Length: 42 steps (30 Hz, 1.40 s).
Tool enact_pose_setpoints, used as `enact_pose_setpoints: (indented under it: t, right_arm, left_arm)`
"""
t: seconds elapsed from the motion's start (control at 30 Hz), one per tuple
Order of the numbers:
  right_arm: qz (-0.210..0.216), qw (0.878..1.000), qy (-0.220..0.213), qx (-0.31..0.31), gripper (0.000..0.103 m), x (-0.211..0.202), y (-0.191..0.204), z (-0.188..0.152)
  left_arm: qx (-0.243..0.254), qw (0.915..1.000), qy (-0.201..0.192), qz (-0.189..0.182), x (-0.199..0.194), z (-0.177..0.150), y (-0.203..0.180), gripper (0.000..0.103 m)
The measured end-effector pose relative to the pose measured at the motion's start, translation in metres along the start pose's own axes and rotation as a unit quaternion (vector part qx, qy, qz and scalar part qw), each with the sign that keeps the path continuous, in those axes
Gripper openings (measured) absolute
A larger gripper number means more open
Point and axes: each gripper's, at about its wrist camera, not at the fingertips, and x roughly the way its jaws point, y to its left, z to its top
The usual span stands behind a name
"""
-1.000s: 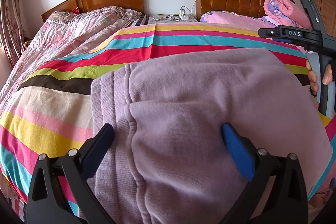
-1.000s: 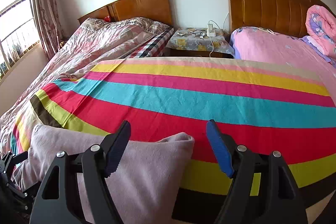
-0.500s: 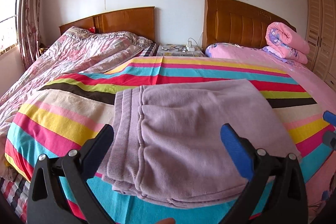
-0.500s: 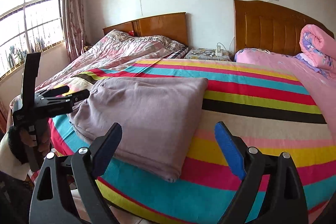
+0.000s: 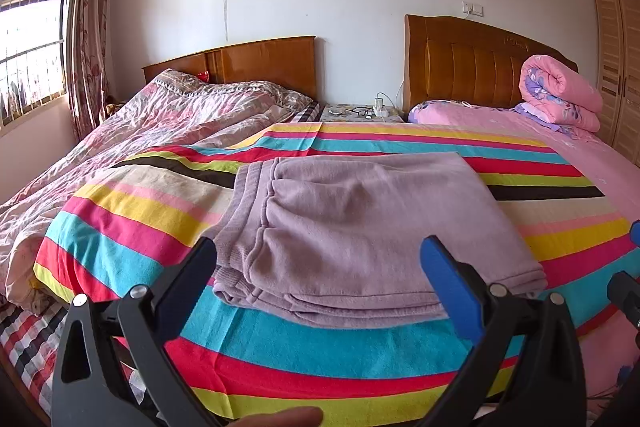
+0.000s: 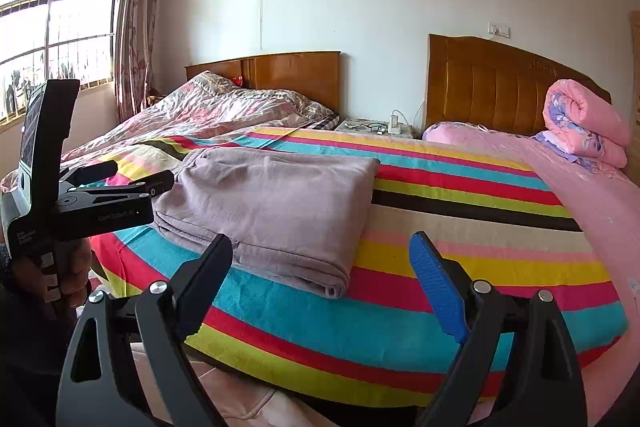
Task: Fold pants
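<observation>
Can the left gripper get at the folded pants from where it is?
Probably yes. The left gripper is open, facing the pants on the bed, with nothing between them.

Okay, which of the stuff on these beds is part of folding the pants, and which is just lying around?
Part of the job:
folded lilac pants
striped sheet under them

Just lying about:
rolled pink quilt
floral duvet
nightstand clutter
</observation>
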Motion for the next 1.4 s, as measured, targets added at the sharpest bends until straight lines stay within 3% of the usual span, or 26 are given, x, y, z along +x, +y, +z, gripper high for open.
enact_pose_setpoints:
  t: [0.27, 0.57, 1.4]
  right_arm:
    - [-0.006, 1.0, 0.008, -0.002, 0.087, 0.004, 0.001, -0.002]
    - [-0.015, 1.0, 0.022, 0.001, 0.087, 0.011, 0.0, -0.005]
    - [-0.015, 0.999, 0.03, 0.009, 0.087, 0.016, -0.003, -0.006]
  left_arm:
    - [-0.017, 0.9998, -0.012, 0.006, -0.005, -0.001, 0.01, 0.102]
    - [-0.002, 0.9992, -0.04, 0.008, -0.018, 0.002, 0.005, 0.102]
    - [0.001, 0.9992, -0.038, 0.007, -0.017, 0.001, 0.004, 0.102]
